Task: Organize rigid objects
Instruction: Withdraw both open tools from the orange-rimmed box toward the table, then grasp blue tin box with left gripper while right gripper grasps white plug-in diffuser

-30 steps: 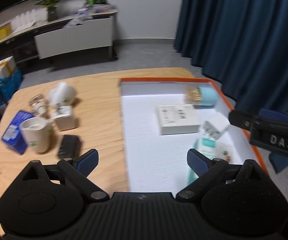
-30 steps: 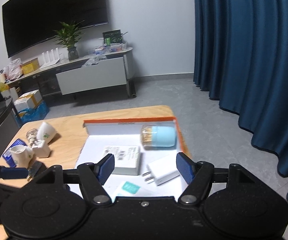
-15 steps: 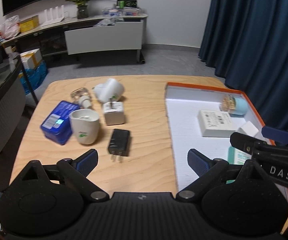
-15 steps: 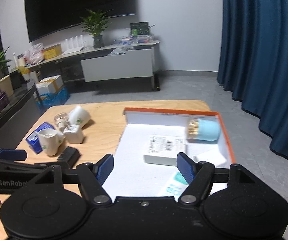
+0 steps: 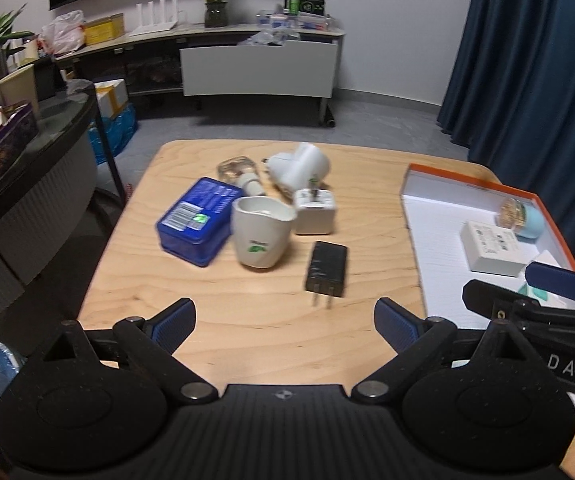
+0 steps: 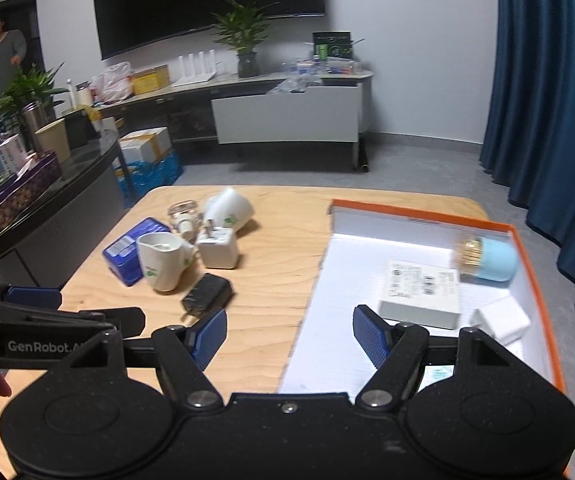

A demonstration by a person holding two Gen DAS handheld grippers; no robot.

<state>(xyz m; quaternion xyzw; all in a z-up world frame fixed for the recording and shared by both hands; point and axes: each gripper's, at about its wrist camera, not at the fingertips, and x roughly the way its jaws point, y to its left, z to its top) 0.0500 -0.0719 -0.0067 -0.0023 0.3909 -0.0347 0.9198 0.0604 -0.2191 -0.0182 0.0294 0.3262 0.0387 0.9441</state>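
Observation:
On the wooden table (image 5: 215,304) lie a black charger (image 5: 326,268), a white cup (image 5: 260,231), a blue tin (image 5: 196,220), a white plug adapter (image 5: 314,215), a tipped white cup (image 5: 301,166) and a clear glass item (image 5: 238,172). An orange-rimmed white tray (image 6: 427,216) at the right holds a white box (image 6: 421,292), a light-blue toothpick holder (image 6: 487,260) and a white charger (image 6: 501,322). My left gripper (image 5: 285,320) is open and empty, above the near table edge just short of the black charger. My right gripper (image 6: 289,334) is open and empty over the tray's left edge.
A grey counter (image 5: 27,184) with boxes stands left of the table. A white cabinet (image 5: 259,68) and a shelf with a plant stand at the far wall. Blue curtains (image 5: 527,60) hang at the right. A person (image 6: 1,56) stands at the far left.
Both grippers have swung left, away from the tray and towards the loose objects. The black charger now lies straight ahead of the left gripper. Both stayed open.

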